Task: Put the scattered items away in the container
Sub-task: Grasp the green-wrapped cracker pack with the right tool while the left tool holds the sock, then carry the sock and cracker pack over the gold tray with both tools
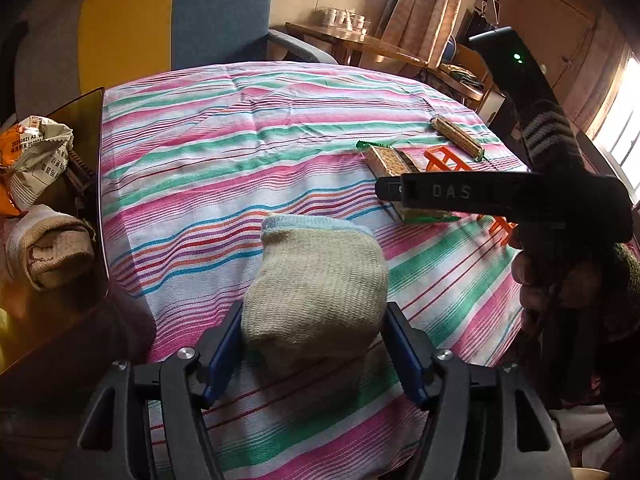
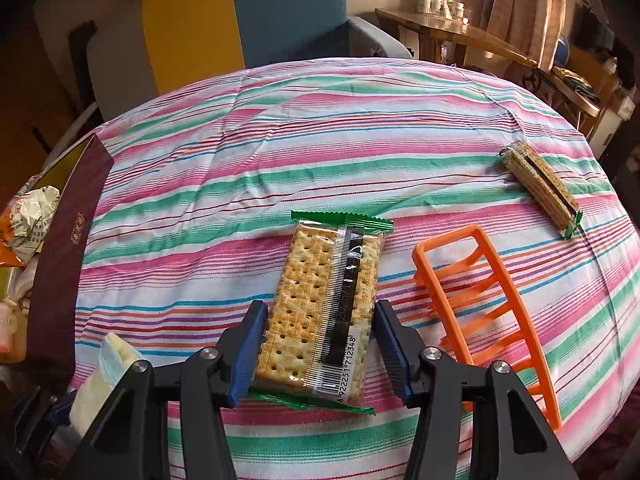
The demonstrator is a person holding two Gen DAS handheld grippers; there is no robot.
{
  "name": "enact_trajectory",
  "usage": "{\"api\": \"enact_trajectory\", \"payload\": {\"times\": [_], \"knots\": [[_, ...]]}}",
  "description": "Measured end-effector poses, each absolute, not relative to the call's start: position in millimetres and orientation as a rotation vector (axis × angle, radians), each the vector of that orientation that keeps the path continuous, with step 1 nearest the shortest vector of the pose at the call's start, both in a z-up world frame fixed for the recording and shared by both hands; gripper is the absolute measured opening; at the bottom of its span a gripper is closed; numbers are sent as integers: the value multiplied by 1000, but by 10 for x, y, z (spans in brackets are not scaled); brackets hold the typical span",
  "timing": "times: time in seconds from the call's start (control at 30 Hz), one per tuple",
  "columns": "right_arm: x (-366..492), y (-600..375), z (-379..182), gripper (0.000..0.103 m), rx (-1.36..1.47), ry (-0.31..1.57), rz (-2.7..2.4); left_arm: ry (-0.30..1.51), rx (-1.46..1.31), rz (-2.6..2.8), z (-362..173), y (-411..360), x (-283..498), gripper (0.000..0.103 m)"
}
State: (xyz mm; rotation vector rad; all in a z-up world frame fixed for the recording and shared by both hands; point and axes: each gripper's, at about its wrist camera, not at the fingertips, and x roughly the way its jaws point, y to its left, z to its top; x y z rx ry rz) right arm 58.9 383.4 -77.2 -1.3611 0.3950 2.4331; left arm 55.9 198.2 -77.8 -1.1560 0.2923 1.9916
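1. Between my left gripper's blue pads sits a rolled beige sock; both pads press its sides, so I am gripping it above the striped cloth.
2. At the left edge of this left-wrist view stands the brown box, already holding another sock roll and a crumpled snack bag. The box is beside my held sock, off to the left and apart from it.
3. Ahead to the right, my right gripper's black body crosses in front of a cracker pack and an orange rack. A second, slimmer cracker pack lies farther back.
4. From the right wrist, my right gripper straddles the cracker pack, which lies flat on the cloth. The left pad touches the pack's edge; the right pad looks just beside it, so I cannot tell if I have clamped it.
5. Just right of the pack lies the orange rack; the slim pack rests well beyond it.
6. Far left, the box wall shows, with my sock at the lower left.
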Motion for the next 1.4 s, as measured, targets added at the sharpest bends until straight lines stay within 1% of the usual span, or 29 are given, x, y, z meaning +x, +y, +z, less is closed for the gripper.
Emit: {"api": "enact_trajectory", "payload": {"times": [0.47,0.67,0.77,0.9,0.97,1.0,1.13,1.4], "knots": [[1218,3707,-755,54,-1358,458,2583,365,-1188,1994,-743,2108,482,70],[1245,3734,-771,56,-1338,527,2592,366,-1188,1978,-761,2119,455,70],[1233,3728,-775,56,-1344,522,2588,374,-1188,1977,-762,2131,459,70],[1210,3719,-777,58,-1356,524,2579,405,-1187,1991,-762,2176,467,69],[1201,3719,-778,64,-1358,538,2579,418,-1186,2000,-765,2195,470,69],[1196,3720,-778,64,-1359,545,2578,423,-1183,2004,-767,2200,475,68],[1184,3668,-783,67,-1362,492,2581,453,-1170,2015,-781,2219,503,68],[1171,3598,-794,66,-1359,405,2573,490,-1146,2037,-797,2245,551,69]]}}
